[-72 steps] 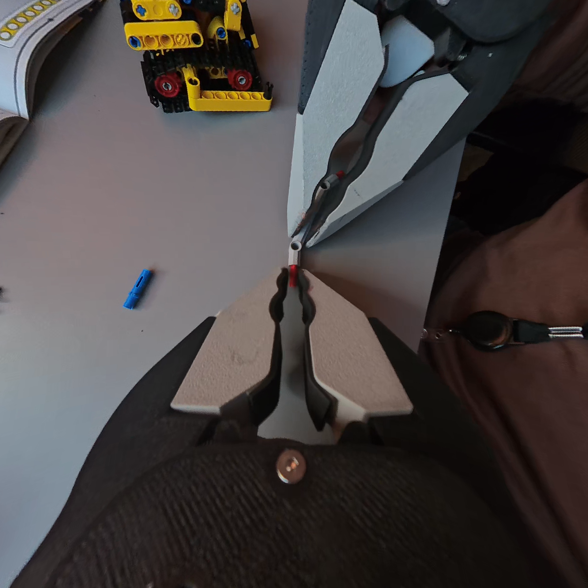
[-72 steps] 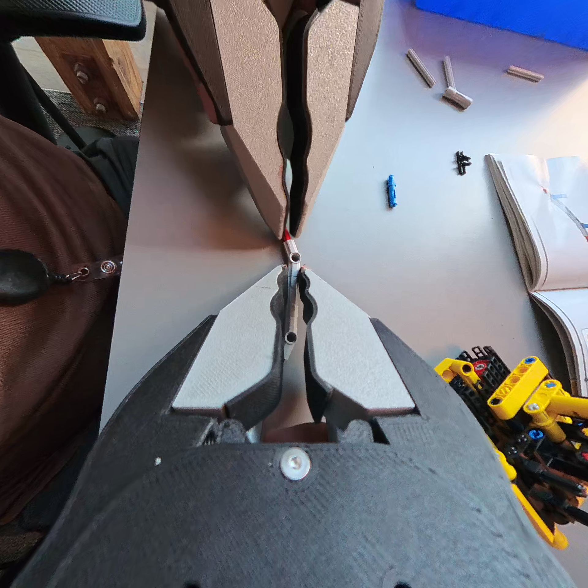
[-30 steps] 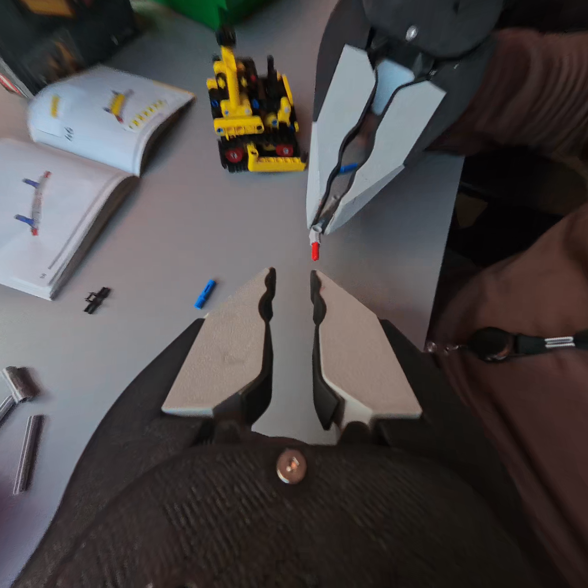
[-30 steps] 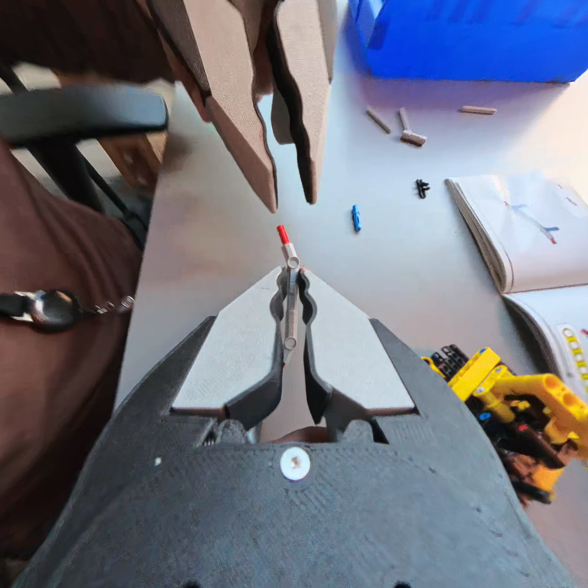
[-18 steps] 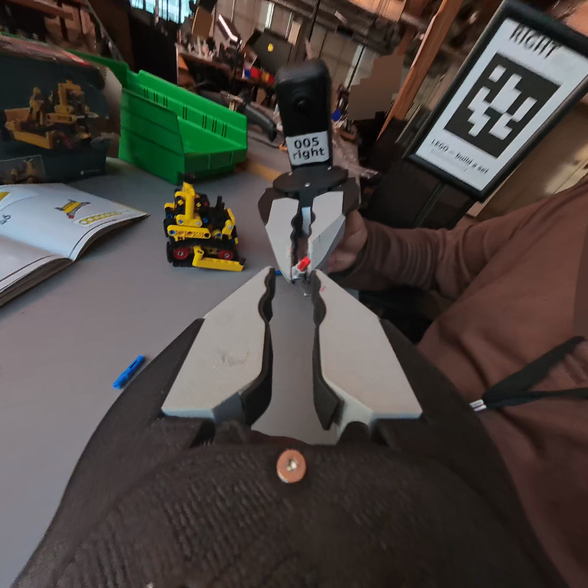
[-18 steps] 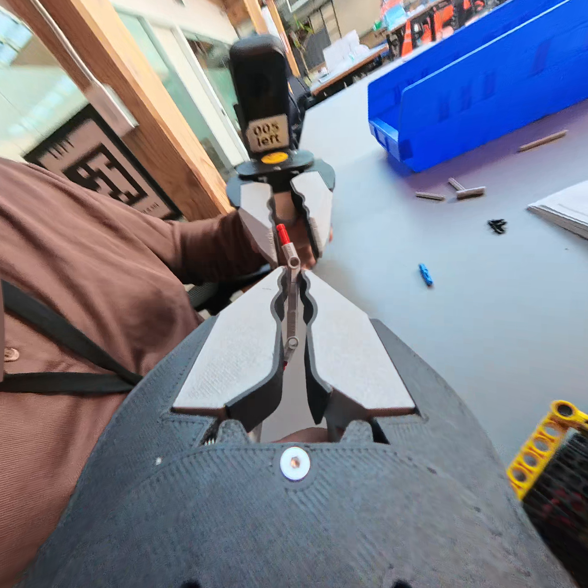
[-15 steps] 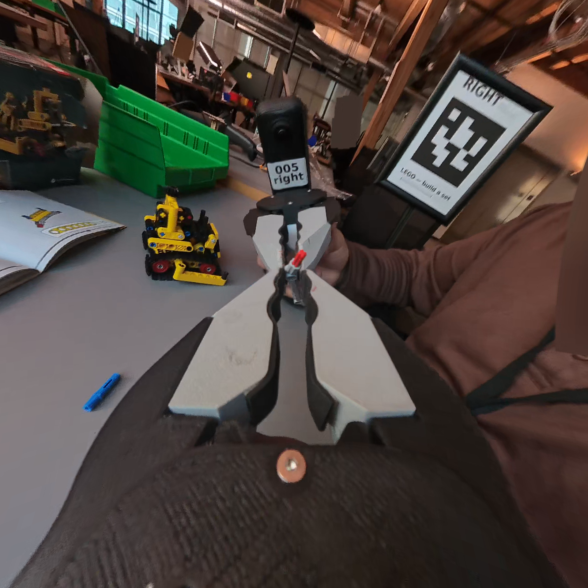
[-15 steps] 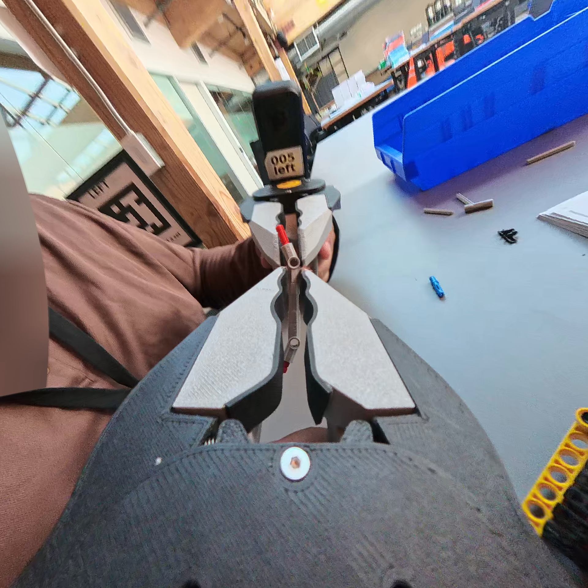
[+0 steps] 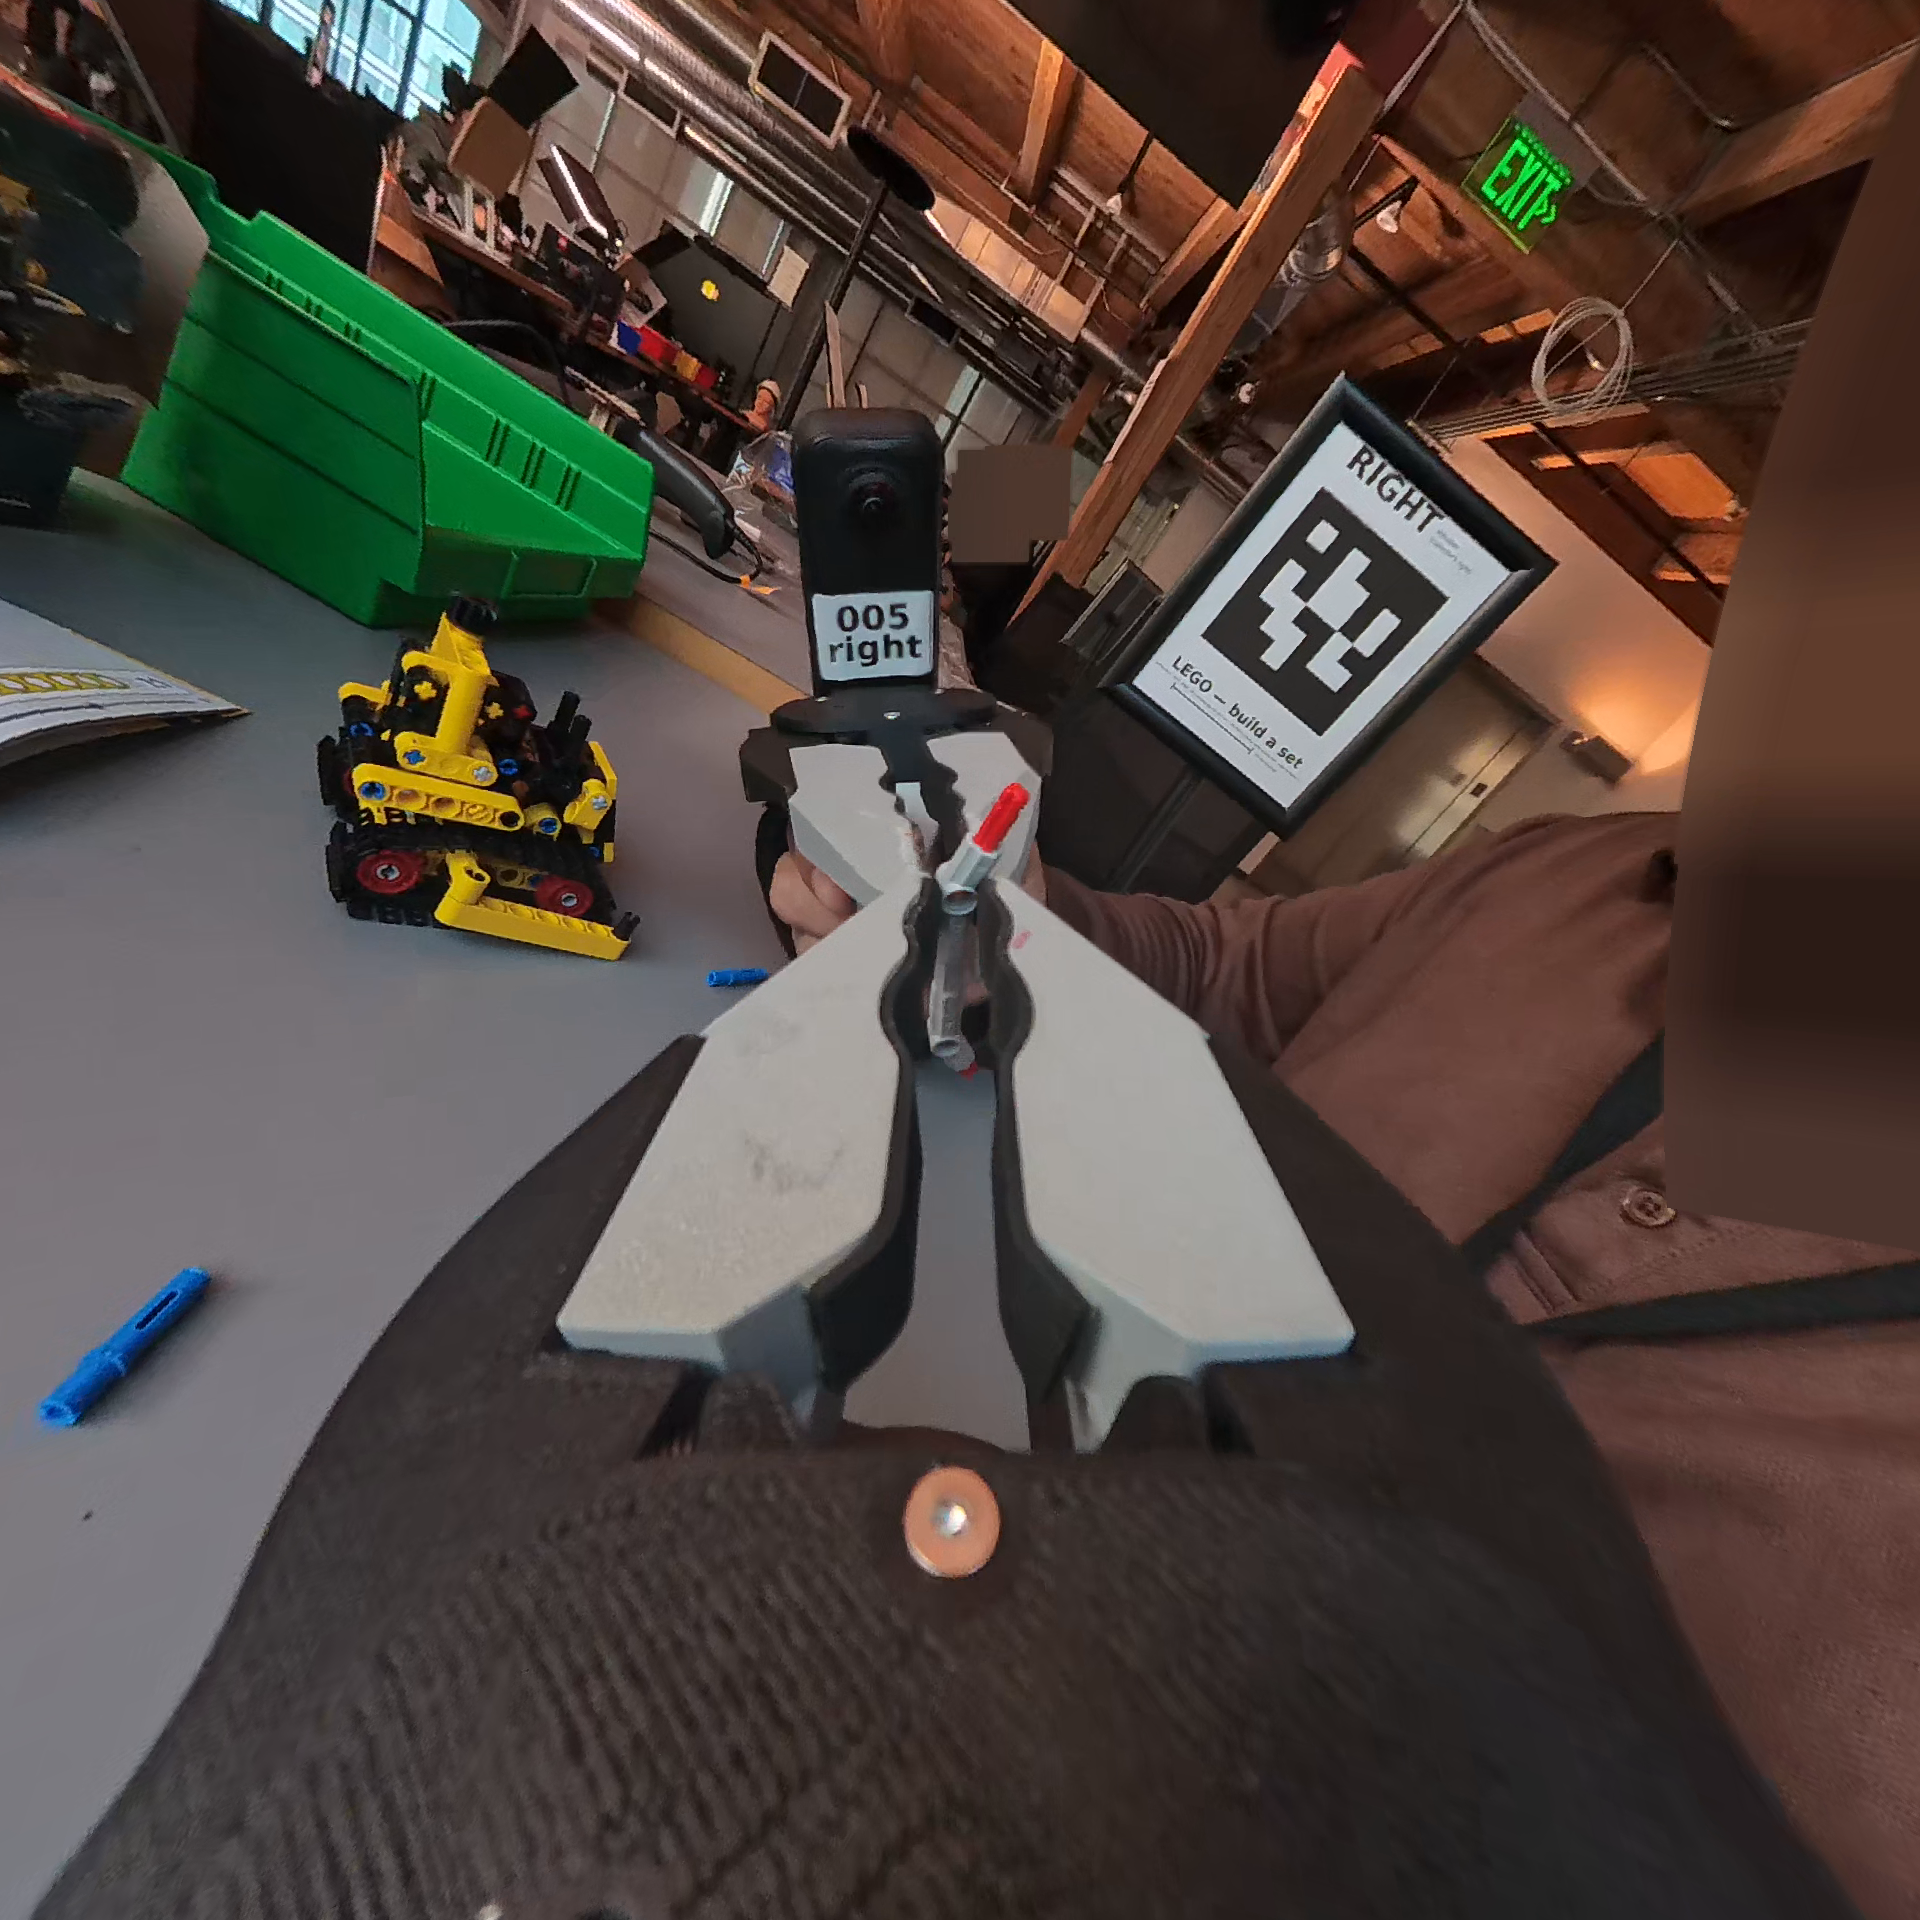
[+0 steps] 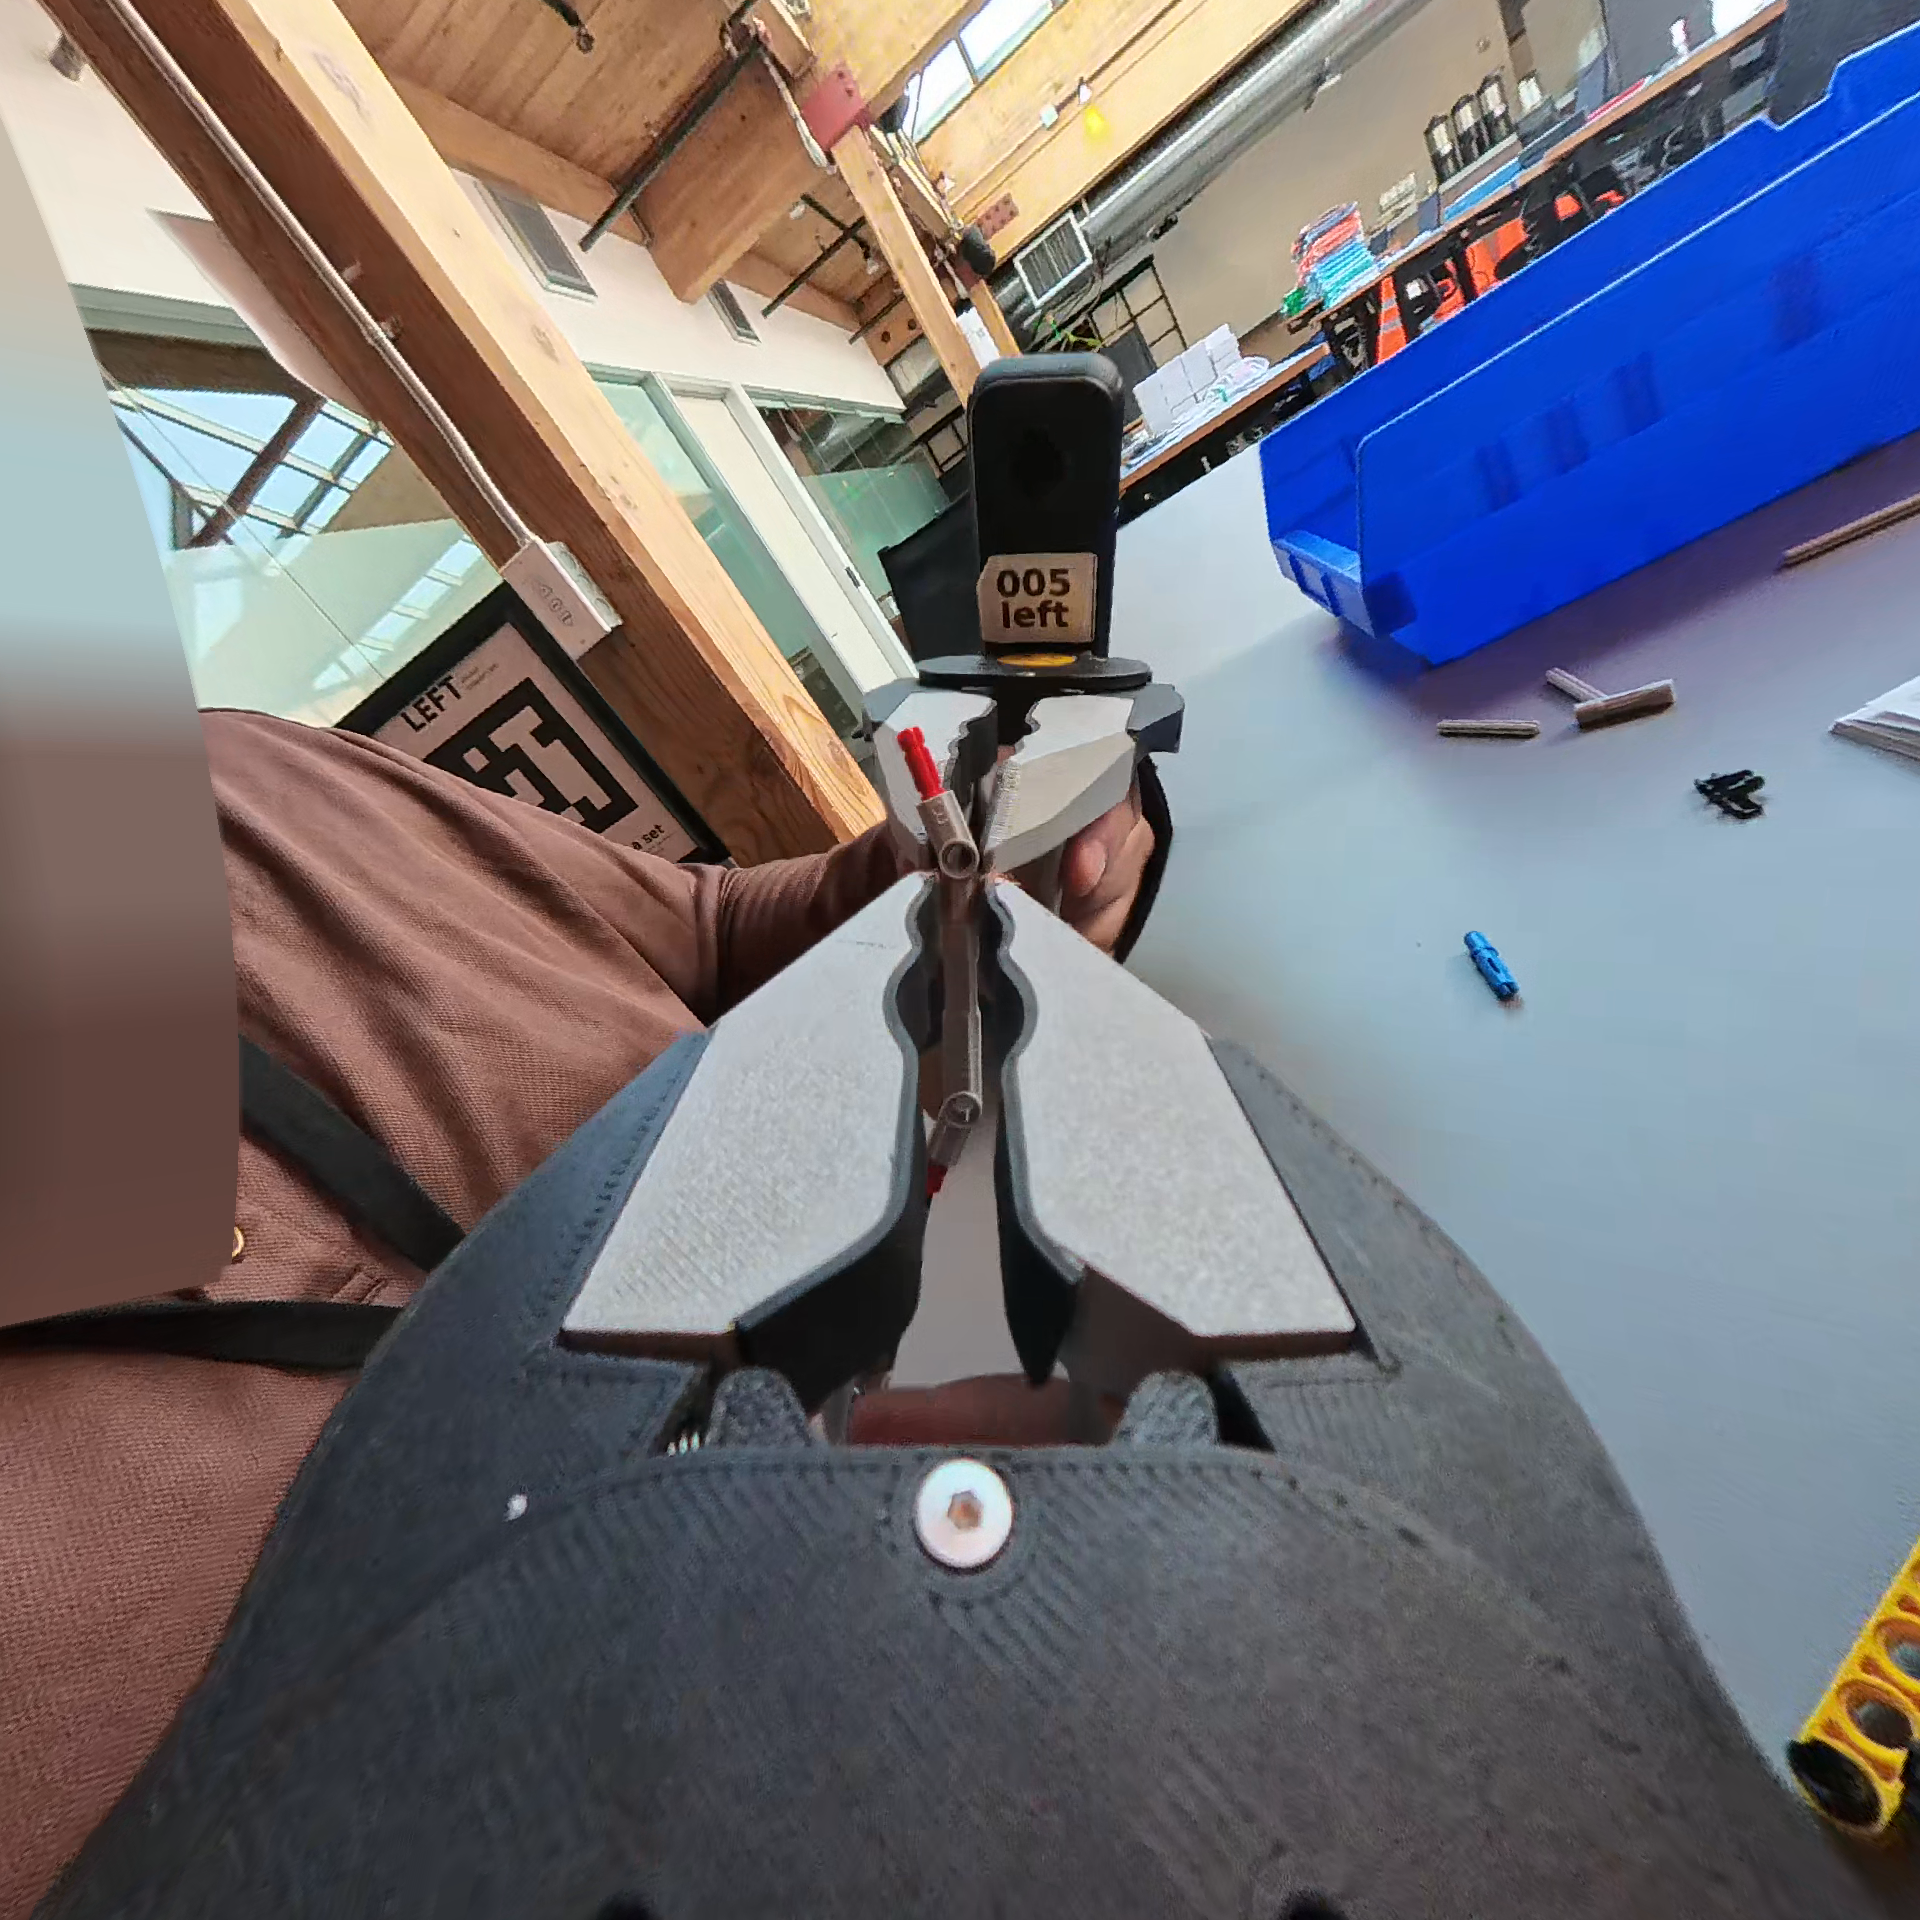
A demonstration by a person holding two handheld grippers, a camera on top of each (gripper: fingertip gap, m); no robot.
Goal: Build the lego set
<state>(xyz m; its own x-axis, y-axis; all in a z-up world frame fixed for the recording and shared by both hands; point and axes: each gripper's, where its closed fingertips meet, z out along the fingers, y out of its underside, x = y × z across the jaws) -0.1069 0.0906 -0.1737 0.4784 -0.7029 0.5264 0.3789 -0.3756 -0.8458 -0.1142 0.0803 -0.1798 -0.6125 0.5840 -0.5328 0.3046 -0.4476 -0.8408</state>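
Note:
A thin grey rod [image 9: 948, 977] with a red pin [image 9: 1000, 814] on its front connector is held up in the air. My right gripper [image 10: 956, 894] is shut on this rod [image 10: 966, 1018], and the red pin [image 10: 916, 756] sticks out past its tips. My left gripper [image 9: 956, 899] faces it tip to tip, its fingers closed around the same rod. A second red bit shows at the rod's lower end. The yellow and black bulldozer model [image 9: 468, 790] stands on the grey table [image 9: 260, 1091], left of the grippers.
A blue pin [image 9: 125, 1340] lies at the near left and another [image 9: 736, 977] by the model. The green bin [image 9: 364, 468] and the booklet [image 9: 94, 696] are behind it. The right wrist view shows a blue bin [image 10: 1610, 488], grey pieces [image 10: 1610, 707] and black pieces [image 10: 1730, 795]. My two grippers' fingertips are within a few centimetres of each other.
Both grippers rose from the table and tilted up. My left gripper let go of the red pin, opened, then closed around the rod that my right gripper still holds.

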